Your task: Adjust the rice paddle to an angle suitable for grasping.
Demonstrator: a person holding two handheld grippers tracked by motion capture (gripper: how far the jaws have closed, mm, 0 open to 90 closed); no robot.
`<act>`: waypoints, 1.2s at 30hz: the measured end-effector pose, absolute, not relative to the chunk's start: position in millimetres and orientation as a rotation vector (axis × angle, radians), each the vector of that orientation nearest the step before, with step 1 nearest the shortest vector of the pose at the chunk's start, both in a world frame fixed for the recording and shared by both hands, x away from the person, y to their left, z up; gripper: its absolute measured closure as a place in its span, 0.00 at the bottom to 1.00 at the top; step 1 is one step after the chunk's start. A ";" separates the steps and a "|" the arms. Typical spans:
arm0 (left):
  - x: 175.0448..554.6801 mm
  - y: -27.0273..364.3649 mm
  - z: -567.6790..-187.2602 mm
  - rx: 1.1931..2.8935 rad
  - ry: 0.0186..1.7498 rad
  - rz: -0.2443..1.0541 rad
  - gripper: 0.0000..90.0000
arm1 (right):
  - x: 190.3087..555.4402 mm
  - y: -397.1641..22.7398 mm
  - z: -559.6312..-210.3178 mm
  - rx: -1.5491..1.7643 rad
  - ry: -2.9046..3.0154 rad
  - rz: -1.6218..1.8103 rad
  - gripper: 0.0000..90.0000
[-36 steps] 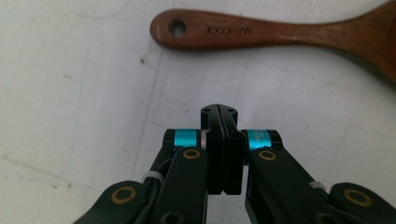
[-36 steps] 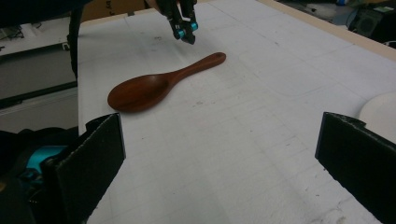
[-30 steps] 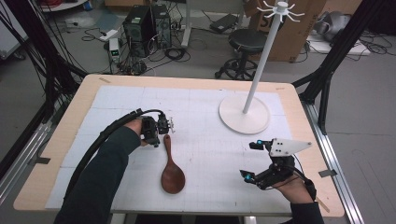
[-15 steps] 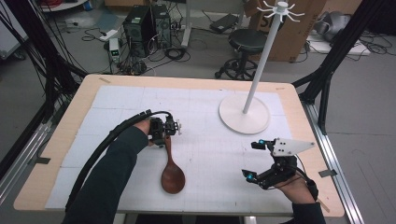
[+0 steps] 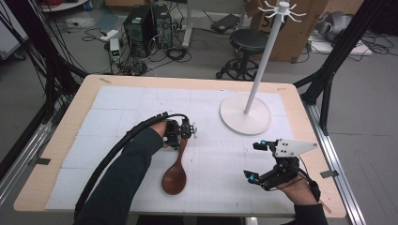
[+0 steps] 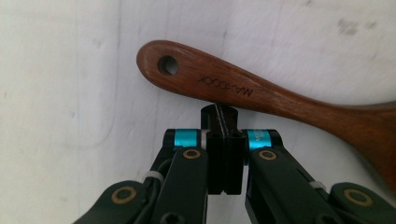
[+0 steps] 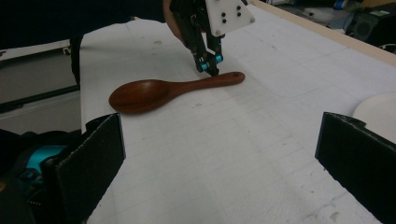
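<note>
A dark wooden spoon [image 5: 176, 168] lies flat on the white gridded mat [image 5: 117, 108] covering the surface [image 5: 65, 117], its bowl toward the person's edge and its handle pointing away across the mat. We see the left gripper [image 5: 187, 131] lowered over the handle end; in the left gripper view its two black jaws are pressed together with no gap between them, and their joined tip [image 6: 224, 115] sits right at the edge of the spoon's handle [image 6: 224, 84], near the hanging hole and the printed lettering. The jaws have nothing between them, and we cannot tell whether the tip actually touches the wood. In the right gripper view the same gripper [image 7: 209, 68] stands nearly upright over the handle.

The right gripper [image 5: 258, 161] is held low over the mat near the person's right edge, well apart from the spoon, its jaws spread wide with nothing between them. In its own view the two black pads [image 7: 93, 163] frame the spoon [image 7: 163, 91] lying farther off.

Toward the far right of the surface stands a white rack [image 5: 263, 61] on a round base, with small hooks at its top.
</note>
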State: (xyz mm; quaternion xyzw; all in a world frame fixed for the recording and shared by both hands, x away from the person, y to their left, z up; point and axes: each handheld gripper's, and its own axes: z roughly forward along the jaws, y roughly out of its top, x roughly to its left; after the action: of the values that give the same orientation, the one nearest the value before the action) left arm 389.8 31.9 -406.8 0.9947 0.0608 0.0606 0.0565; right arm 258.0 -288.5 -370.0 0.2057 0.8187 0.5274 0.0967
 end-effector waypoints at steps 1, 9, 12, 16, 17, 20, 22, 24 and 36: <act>389.4 29.1 -406.9 3.022 0.170 0.180 1.00 | 258.0 -288.5 -370.0 0.609 2.425 1.562 0.01; 380.5 2.1 -407.8 3.019 0.066 0.191 1.00 | 256.5 -290.6 -368.8 0.599 2.421 1.567 0.01; 376.3 -5.8 -407.0 3.016 0.029 0.194 1.00 | 256.5 -291.2 -368.3 0.599 2.420 1.569 0.01; 371.7 -14.5 -405.9 3.011 -0.008 0.189 1.00 | 256.1 -292.6 -366.8 0.599 2.411 1.570 0.01; 370.1 -16.8 -406.1 3.007 -0.016 0.189 1.00 | 256.1 -292.6 -366.8 0.599 2.411 1.570 0.01; 365.3 -24.1 -406.6 3.007 -0.055 0.195 1.00 | 256.0 -293.4 -366.1 0.596 2.411 1.576 0.01; 362.3 -28.2 -407.0 3.001 -0.073 0.187 1.00 | 255.8 -294.2 -366.1 0.600 2.412 1.577 0.01; 359.5 -31.4 -407.6 2.999 -0.087 0.183 1.00 | 256.0 -294.8 -366.2 0.595 2.410 1.575 0.01; 350.8 -37.4 -406.1 2.988 -0.113 0.138 1.00 | 256.6 -295.4 -365.6 0.594 2.408 1.579 0.00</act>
State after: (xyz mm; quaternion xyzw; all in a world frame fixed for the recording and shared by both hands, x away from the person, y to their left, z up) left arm 350.8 -37.4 -406.1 0.9955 -0.0375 0.0459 0.0740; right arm 256.6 -295.4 -365.6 0.2011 0.8148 0.5343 0.1004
